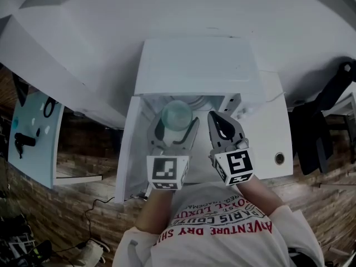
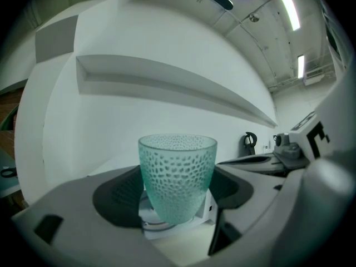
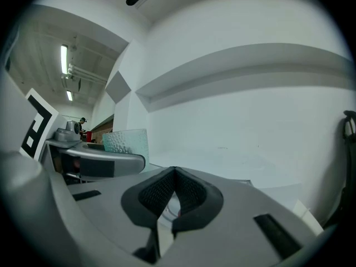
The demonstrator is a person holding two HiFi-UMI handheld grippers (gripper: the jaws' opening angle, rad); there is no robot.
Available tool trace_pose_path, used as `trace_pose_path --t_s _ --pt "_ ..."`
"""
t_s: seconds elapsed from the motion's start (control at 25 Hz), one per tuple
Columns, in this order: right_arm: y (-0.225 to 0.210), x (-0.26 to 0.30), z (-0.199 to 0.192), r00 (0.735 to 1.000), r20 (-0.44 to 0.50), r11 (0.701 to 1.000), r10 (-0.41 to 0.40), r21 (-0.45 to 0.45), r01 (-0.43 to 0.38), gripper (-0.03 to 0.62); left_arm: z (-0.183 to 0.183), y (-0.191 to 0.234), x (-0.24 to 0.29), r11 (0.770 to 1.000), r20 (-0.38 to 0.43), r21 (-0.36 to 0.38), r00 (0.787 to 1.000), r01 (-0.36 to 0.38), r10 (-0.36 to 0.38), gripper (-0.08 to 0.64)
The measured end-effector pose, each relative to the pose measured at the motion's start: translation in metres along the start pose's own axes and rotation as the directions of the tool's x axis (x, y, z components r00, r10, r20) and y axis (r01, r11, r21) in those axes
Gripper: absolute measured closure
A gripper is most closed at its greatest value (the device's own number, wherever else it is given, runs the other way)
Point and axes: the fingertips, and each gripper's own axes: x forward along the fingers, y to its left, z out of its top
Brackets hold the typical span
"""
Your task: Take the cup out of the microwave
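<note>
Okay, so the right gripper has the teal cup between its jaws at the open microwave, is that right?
Not quite. It is the left gripper that has the teal cup between its jaws at the open microwave, as the left gripper view shows. The right gripper is shut, with nothing in it.

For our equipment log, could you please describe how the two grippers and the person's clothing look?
Both the left gripper and the right gripper have light grey jaws lined with black, mesh-textured pads. Each carries a white cube printed with black square markers. The person wears a white shirt with red lettering.
</note>
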Motion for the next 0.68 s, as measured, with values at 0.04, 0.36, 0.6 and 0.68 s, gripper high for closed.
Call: trace_pose_path --t_s 0.04,0.36,0.6,0.68 --pt "-0.001 0.000 0.000 1.000 -0.002 1.000 -0.001 -0.001 0.001 0.581 0.000 0.000 0.001 1.000 -0.001 -0.002 1.000 0.001 -0.001 0.195" --pt "-0.004 0.002 -0.003 1.000 -0.015 1.000 -0.002 -0.016 0.002 0.581 -0.007 0.000 0.006 1.000 -0.018 -0.030 1.000 0.006 -0.007 0.195" --pt "-0.005 0.003 -0.005 1.000 -0.020 1.000 0.001 -0.026 -0.001 0.581 -0.014 0.002 0.012 1.000 -0.040 -0.030 0.999 0.003 -0.005 0.195" --pt "-0.006 0.005 -0.004 1.000 -0.018 1.000 0.002 -0.027 -0.002 0.581 -0.015 0.003 0.013 1.000 -0.045 -0.031 0.999 0.002 -0.003 0.195"
